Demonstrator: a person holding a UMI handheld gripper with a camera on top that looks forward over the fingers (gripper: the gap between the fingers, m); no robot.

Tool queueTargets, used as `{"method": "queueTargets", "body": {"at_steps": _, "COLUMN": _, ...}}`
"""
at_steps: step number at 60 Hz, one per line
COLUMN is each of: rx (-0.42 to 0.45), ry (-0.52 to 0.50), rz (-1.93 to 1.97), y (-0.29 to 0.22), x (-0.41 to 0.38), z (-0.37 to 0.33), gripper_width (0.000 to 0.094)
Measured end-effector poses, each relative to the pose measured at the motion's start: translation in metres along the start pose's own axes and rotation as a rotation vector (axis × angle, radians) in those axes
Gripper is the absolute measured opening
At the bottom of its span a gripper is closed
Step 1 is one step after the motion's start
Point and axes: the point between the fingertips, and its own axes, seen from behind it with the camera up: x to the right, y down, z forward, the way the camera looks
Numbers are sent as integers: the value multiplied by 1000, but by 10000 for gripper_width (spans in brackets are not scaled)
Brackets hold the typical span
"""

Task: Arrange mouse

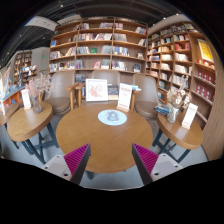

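Bookshelves fill the back wall, a second run on the right side; two shelf walls counted, both packed with books. Three round wooden desks visible: centre desk just ahead of the tool, left desk, right desk. Centre desk carries one white round mat with a small object on it, too small to tell if that's the mouse; can't confirm the mouse anywhere else. Two display boards beyond the centre desk: one to the left, one to the right. Left desk holds one vase of dried stems and one white sign. Right desk holds one card. Tool spread wide, two fingers, pink pads facing in, nothing between them, hovering at the centre desk's near edge.
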Motion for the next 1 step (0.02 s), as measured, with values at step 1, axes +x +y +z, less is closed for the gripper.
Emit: {"method": "queueTargets", "body": {"at_steps": 1, "rx": 3, "ry": 0, "rz": -1, "y": -1, "x": -1, "z": 0, "gripper_width": 852}}
